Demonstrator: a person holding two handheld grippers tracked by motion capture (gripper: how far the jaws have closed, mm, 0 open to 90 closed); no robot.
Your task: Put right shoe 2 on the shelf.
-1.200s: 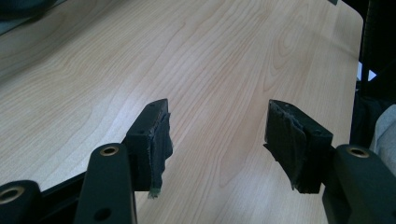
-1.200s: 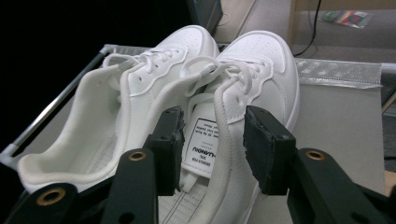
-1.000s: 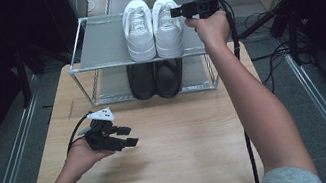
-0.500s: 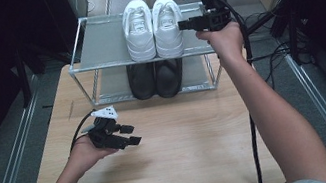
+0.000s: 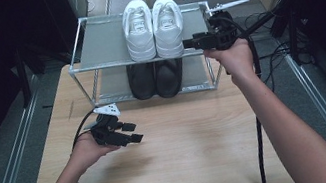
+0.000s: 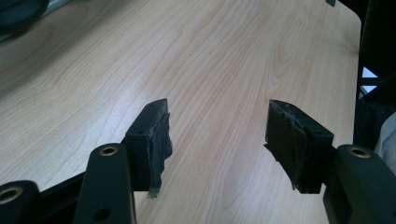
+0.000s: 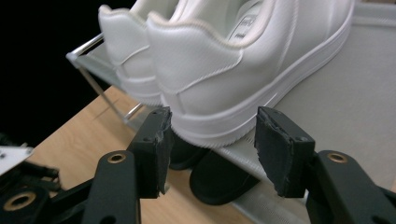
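On the top shelf of the metal shoe rack sit two white leather sneakers. My right gripper has just been opening its jaws beside the right heel, nothing pinched yet. Next I must slide around that heel and squeeze. My left gripper waits over the wooden counter, jaws apart.

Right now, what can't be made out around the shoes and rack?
- Black shoes, high view: backs hidden under the rack's top shelf.
- White shoes, right gripper view: toes cut off by the top edge.
- Right gripper, high view: too small to tell whether it touches a white shoe.
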